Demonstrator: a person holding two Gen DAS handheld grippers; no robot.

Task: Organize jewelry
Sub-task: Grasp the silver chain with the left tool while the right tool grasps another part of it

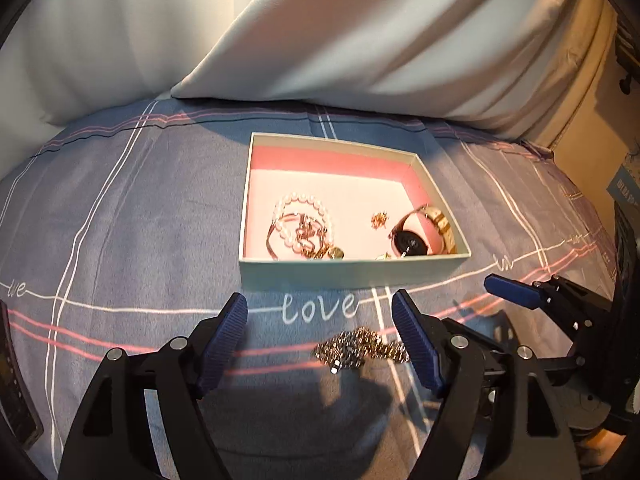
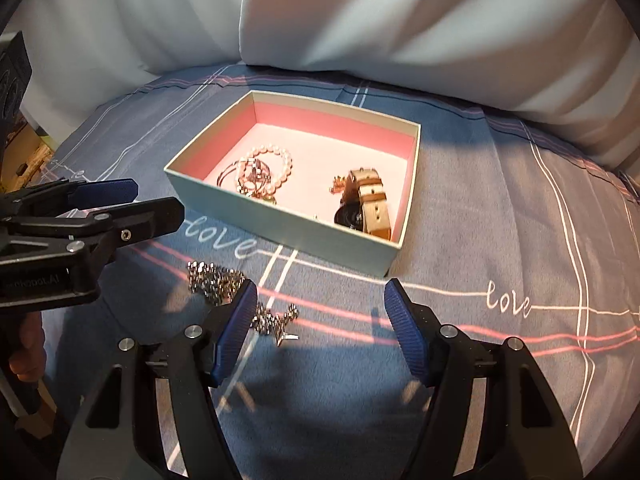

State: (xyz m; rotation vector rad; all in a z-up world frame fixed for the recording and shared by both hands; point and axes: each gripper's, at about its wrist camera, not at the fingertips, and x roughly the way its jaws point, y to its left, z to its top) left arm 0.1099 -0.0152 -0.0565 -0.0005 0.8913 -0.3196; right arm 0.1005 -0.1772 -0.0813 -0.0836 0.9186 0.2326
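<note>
my left gripper (image 1: 320, 340) and right gripper (image 2: 320, 328) both hang with jaws spread and empty over the silver chain (image 1: 360, 350), heaped loose on the bedspread (image 1: 120, 220) just short of the box (image 1: 440, 262), likely my next pick. inside it lie a pearl bracelet (image 1: 304, 216) and a watch (image 1: 424, 232). white pillows (image 1: 360, 40) rise behind.

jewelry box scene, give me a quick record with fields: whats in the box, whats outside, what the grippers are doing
surface: blue plaid bedspread printed with "love", white pillows behind
box: open box, pink inside, lid absent
in box: pearl bracelet, gold pieces beside it, watch with tan strap
outside box: silver chain heaped on the bedspread in front of the box
left gripper: open, over the chain, holding nothing
right gripper: open, chain end near its left finger, holding nothing
</note>
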